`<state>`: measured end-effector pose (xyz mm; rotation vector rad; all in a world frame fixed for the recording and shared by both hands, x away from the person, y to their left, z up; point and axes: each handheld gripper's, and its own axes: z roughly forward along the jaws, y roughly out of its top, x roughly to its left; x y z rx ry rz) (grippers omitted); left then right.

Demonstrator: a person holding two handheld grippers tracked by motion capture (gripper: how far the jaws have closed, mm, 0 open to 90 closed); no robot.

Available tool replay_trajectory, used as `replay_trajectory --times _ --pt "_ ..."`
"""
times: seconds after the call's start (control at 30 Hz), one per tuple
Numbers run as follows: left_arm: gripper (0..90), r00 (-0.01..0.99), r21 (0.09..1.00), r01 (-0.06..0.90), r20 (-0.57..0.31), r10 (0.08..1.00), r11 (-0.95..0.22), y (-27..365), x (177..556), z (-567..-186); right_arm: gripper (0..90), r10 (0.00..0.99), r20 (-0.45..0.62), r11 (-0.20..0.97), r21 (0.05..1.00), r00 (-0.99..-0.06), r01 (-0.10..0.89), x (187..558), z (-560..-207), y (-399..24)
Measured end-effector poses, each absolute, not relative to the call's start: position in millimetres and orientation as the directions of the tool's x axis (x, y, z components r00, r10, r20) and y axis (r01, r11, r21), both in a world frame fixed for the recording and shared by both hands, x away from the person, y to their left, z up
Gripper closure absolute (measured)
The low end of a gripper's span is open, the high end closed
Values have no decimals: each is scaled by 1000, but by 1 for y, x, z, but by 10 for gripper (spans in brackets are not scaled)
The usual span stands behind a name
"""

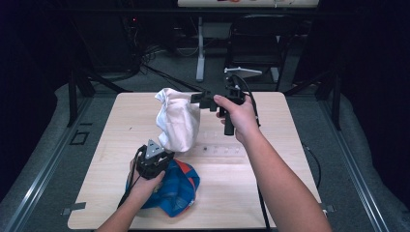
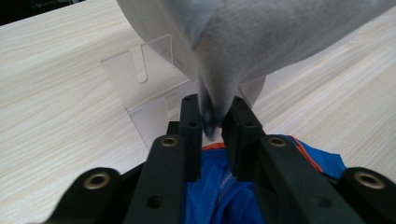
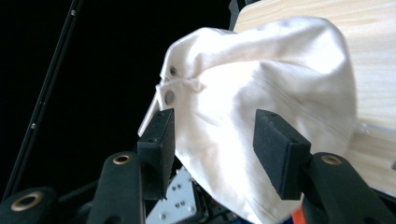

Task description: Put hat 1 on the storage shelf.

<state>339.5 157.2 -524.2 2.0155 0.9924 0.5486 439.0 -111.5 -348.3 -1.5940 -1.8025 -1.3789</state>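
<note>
A white cloth cap (image 1: 178, 121) stands up off the table, held by its lower tip. My left gripper (image 1: 162, 153) points up at it, and in the left gripper view the gripper (image 2: 212, 109) is shut on that tip of the white cap (image 2: 280, 37). My right gripper (image 1: 198, 99) is level beside the cap's top, at its right. In the right gripper view it (image 3: 212, 135) stands open, its pads wide apart, with the white cap (image 3: 261, 93) just past them and not pressed. A blue cap with orange trim (image 1: 179, 188) lies under my left hand.
A clear plastic stand (image 2: 140, 79) sits on the wooden table (image 1: 270, 193) just behind the white cap. The blue cap (image 2: 219, 191) lies below my left jaws. Dark floor, cables and a chair lie beyond the far edge.
</note>
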Motion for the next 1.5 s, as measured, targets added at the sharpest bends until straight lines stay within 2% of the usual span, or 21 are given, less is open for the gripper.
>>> replay_trajectory --times 0.2,0.37,0.73,0.87,0.93,1.27,1.4,1.5 --pt "647 591 828 448 10 807 -338 159 335 -521 394 549 770 -137 466 -325 874 425 -354 -132" --pt "571 609 830 439 6 793 -343 164 327 -518 353 524 780 -147 477 -341 866 413 -357 -144" --pt "479 575 833 476 -52 817 -282 205 313 -514 356 585 717 -100 528 -379 843 383 -373 -162" --pt "451 543 826 502 -72 837 -255 226 310 -515 440 639 667 -59 540 -383 840 370 -384 -164" --pt "427 517 814 529 -84 852 -241 238 309 -518 451 669 634 -36 549 -388 835 364 -391 -163" --pt "398 412 808 571 -129 902 -145 282 307 -531 518 757 502 54 589 -418 806 334 -435 -154" --pt "506 413 807 572 -126 902 -149 292 306 -535 535 780 449 90 609 -436 788 322 -448 -148" --pt "535 414 819 555 -124 902 -143 294 304 -535 535 780 441 96 616 -444 782 316 -460 -144"
